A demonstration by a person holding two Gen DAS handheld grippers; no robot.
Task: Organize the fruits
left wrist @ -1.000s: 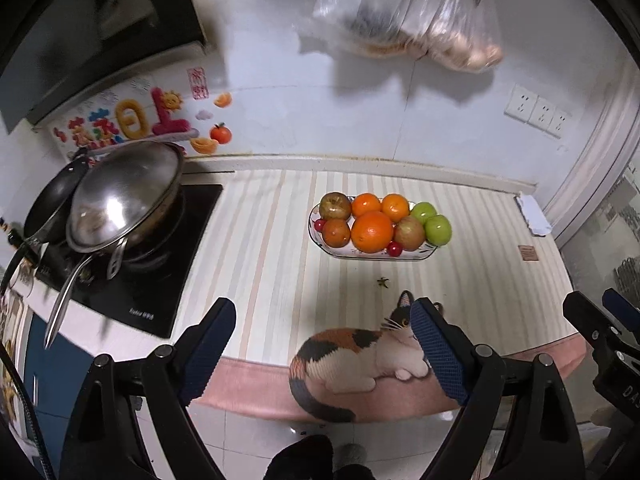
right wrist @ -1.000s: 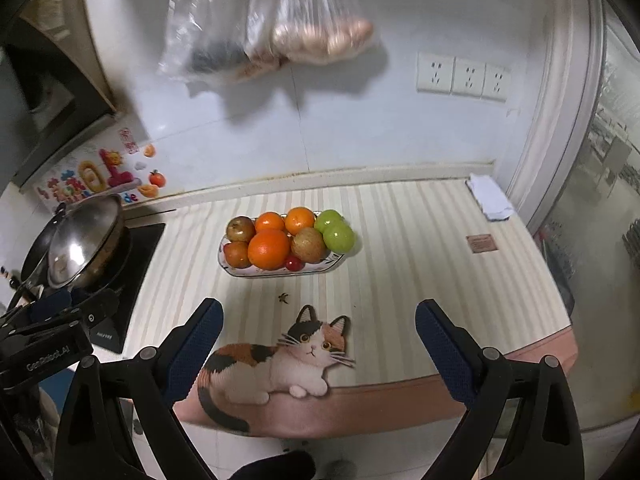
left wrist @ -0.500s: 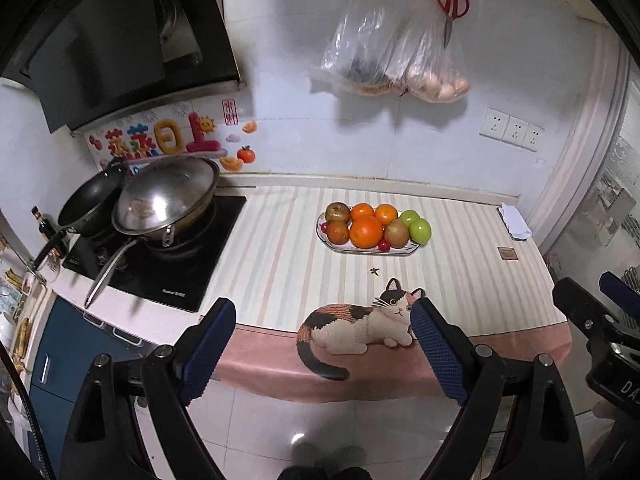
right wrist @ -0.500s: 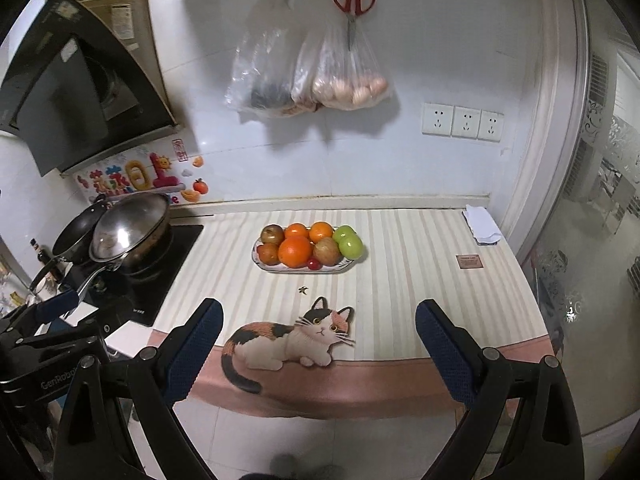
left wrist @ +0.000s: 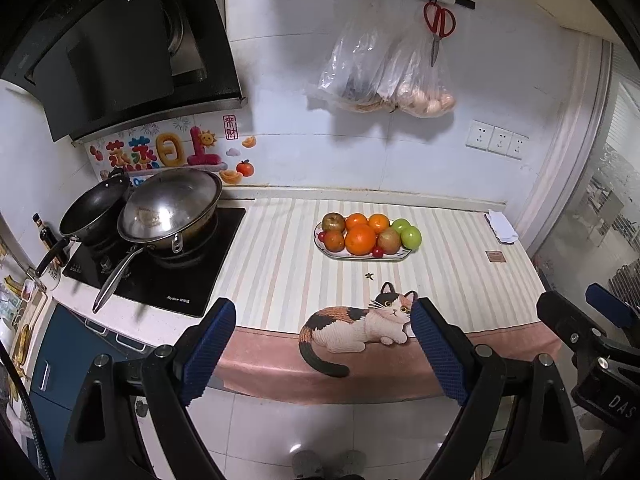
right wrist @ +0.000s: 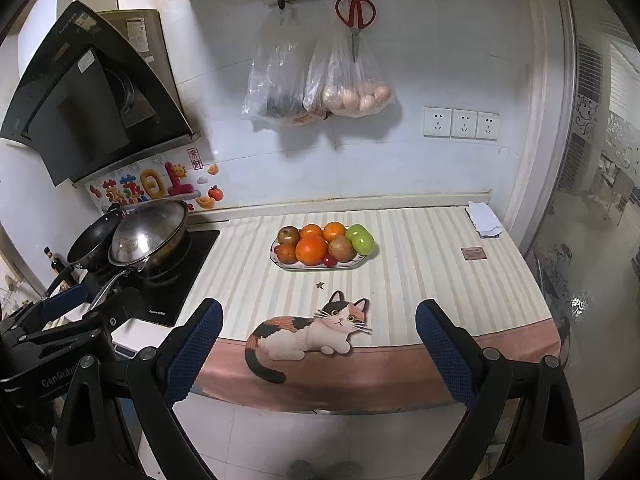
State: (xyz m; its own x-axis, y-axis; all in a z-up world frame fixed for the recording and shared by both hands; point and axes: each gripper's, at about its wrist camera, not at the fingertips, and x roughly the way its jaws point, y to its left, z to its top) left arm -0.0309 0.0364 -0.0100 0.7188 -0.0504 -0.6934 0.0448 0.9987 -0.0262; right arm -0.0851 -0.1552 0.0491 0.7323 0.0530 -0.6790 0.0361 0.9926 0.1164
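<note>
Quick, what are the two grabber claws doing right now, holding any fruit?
Left gripper: jaws open, holding nothing.
Right gripper: jaws open, holding nothing.

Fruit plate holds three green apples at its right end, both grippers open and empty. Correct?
Not quite: the fruit plate holds two green apples, clearest in the right wrist view. The left gripper and right gripper are open and empty.

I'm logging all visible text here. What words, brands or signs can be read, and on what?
"蒸蒸日上": wall sticker.
"GenRobo", cut off: left gripper.
"DAS", cut off: right gripper.
Red seal, hob brand, hood labels: too small to read.
</note>
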